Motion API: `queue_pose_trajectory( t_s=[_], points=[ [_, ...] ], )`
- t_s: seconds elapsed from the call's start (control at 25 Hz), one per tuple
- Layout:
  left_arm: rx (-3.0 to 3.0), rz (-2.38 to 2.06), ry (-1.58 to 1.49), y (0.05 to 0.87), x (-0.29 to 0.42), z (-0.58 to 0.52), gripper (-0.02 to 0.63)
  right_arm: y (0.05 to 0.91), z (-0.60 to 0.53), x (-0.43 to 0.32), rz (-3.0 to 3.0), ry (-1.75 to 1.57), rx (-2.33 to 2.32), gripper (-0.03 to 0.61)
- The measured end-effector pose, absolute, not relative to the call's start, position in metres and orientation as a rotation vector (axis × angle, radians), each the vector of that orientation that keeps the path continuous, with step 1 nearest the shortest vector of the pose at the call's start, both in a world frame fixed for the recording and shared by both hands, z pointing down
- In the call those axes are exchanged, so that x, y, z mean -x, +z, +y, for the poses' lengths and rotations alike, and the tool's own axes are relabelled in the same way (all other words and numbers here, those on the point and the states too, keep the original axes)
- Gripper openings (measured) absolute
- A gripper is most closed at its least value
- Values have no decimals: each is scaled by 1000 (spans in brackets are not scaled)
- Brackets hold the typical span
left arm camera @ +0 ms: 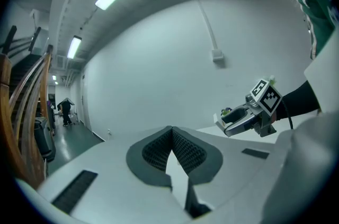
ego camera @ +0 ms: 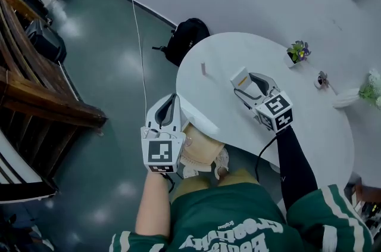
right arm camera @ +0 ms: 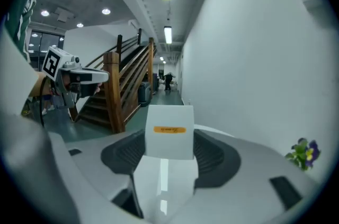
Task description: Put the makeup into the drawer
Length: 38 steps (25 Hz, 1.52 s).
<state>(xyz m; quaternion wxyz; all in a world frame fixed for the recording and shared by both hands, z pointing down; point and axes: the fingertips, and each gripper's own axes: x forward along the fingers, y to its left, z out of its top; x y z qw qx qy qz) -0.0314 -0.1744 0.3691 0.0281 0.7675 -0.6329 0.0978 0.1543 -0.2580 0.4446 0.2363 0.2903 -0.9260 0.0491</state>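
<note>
The right hand-held gripper (ego camera: 247,87) hangs above the white bench (ego camera: 232,51), pinching a small white makeup box (right arm camera: 169,130) with an orange label. Its 2 jaws stand wide, pressed on the box's sides. The left hand-held gripper (left arm camera: 172,135) is off the near edge of the bench, above the floor. Its jaws are pressed together at the tips with nothing between them.

**What could go wrong**
- The box looks smooth-sided and sticks out well past the pads. A quick swing or a knock on a drawer edge could twist it in the grip or let it slide out.
- It is held over the bench but close to the near edge, so a drop during the carry may land on the floor.
- The closed left hand-held gripper cannot grasp a drawer pull until it spreads. Forgetting that would leave the right one waiting with its load.
- The dark cable under the right arm could catch the bench rim.

**What cannot be made out**
- No drawer shows in any view, so its place and whether it stands open are unknown.
- The label's print is too small to read.
- How deep the box sits between the jaws is hidden by the box itself.
- A small pale upright thing (ego camera: 203,68) on the bench cannot be identified, so I cannot say whether it is also makeup.
</note>
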Motion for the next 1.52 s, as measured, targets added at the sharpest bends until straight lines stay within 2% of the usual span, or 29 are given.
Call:
queue_pose_trajectory(
  t_s=[0.32,0.96,1.24,1.52],
  points=[
    [-2469,-1887,265,349,41,-155,-1,398,-196,-134,-2629,128,-1022,291],
    [-2556,-1846,240,334,70,-120,0,396,-146,-88,-2641,137,-1041,291],
    [-2527,-1848,267,349,84,-108,-1,441,-115,-45,-2600,193,-818,291],
    [-2448,-1838,300,387,95,-97,-1,534,-71,-13,-2486,320,-535,291]
  ],
)
